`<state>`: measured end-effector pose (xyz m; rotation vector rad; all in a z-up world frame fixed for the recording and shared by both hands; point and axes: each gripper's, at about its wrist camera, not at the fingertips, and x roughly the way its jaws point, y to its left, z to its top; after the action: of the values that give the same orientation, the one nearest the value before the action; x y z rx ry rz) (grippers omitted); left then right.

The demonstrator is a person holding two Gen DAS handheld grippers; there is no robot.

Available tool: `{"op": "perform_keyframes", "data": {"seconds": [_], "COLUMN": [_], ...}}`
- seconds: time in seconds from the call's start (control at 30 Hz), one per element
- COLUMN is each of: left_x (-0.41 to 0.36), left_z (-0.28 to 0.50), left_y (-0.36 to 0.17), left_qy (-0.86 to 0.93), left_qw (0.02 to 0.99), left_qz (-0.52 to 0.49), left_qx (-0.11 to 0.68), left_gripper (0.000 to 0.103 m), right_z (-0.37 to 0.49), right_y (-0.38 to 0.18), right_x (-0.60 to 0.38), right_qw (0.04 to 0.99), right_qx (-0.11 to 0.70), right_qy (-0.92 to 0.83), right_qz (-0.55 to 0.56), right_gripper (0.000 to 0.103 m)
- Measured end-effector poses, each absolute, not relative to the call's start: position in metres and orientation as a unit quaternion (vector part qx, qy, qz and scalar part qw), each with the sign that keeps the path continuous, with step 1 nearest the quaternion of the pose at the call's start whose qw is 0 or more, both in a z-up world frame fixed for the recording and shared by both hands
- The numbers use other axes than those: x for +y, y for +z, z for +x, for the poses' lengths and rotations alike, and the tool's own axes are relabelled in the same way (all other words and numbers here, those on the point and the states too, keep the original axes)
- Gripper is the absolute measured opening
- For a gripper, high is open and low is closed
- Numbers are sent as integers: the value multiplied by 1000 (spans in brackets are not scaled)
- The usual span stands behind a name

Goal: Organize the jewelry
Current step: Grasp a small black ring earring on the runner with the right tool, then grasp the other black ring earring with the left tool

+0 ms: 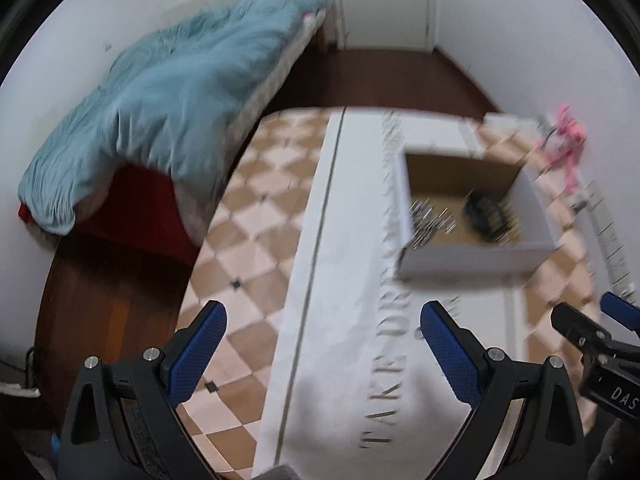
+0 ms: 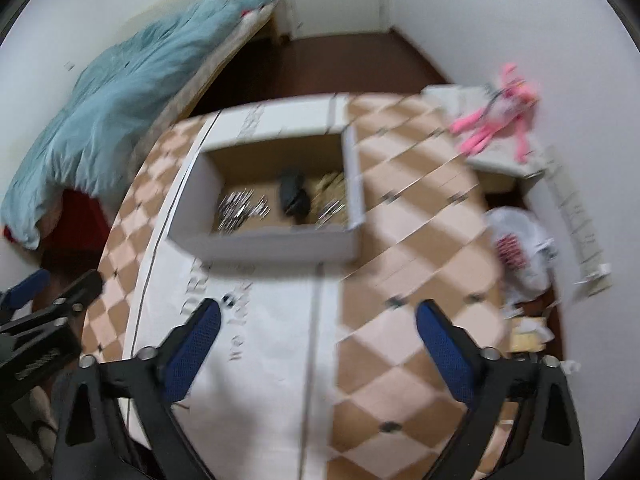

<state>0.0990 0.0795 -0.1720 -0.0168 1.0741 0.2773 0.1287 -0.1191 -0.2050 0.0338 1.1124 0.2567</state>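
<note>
left tool (image 1: pixel 324 344): jaws wide apart, empty, above the checkered worktop (image 1: pixel 256 184). right tool (image 2: pixel 318 342): jaws wide apart, empty, touching nothing. jewelry (image 2: pixel 242 210): blurred silver, gold and dark pieces inside white box (image 2: pixel 276 246) ahead.

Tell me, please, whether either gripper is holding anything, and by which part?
Nothing is held: the left gripper and right gripper are both open and empty, short of the box.

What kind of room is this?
Probably a bedroom in a home: a bed with a crumpled blue blanket stands against the wall, beside a checkered table holding a cardboard box of jewelry.
</note>
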Motion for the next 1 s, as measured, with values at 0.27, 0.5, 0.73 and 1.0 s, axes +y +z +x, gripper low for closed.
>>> {"op": "perform_keyframes", "data": {"seconds": [0.27,0.5,0.73,1.0], "left_x": [109,124,125,82], "left_z": [105,103,103,114], "left_y": [-237,-247,-249,-248], "left_qy": [148,153,151,99], "left_qw": [799,787,785,797], "left_qz": [-27,-36,-34,-30], "left_qx": [583,597,600,595], "left_gripper": [99,99,99,99], "right_z": [145,148,144,141], "right_y": [-262,-278,-278,-265], "right_x": [-61,-30,-32,-110], "right_qw": [813,811,820,827], "right_qx": [550,544,535,538], "right_qy": [193,213,200,158], "right_qz": [11,-15,-31,52], "right_gripper": [51,40,0,0]}}
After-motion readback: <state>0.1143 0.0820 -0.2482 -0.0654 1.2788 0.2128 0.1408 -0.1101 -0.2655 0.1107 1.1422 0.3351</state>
